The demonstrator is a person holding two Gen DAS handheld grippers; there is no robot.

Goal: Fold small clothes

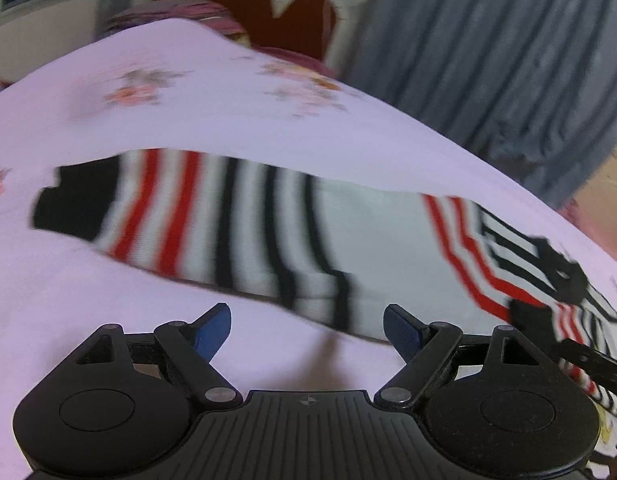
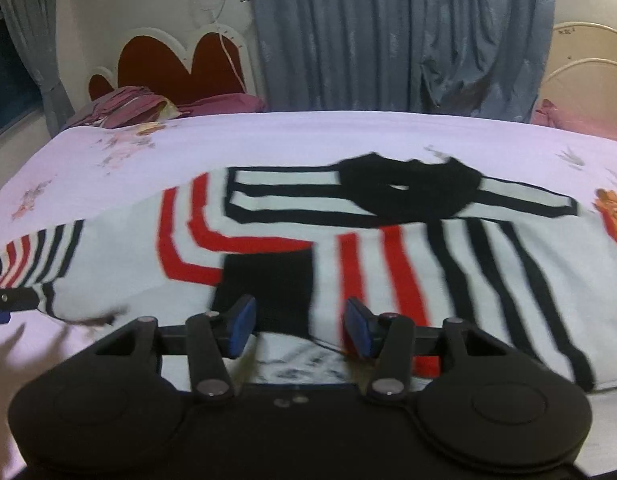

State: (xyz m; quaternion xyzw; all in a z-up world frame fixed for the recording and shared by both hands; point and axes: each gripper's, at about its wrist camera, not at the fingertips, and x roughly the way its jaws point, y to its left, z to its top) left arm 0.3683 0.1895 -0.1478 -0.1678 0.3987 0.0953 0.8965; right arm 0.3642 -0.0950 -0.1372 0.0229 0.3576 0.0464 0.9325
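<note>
Left gripper: jaws wide apart, empty, over bare sheet just short of the sweater's hem. Right gripper: jaws partly apart, gripping nothing, above the near edge by the black cuff. Striped sweater lies flat on the bed, one sleeve crossed over its body, probably mid-fold. Grey curtain beyond.

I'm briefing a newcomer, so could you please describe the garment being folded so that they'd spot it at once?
On the pale floral bedsheet in front of the grey curtain lies a white knitted sweater. Its red and black stripes and black collar set it apart from the plain maroon pillows by the headboard.
</note>
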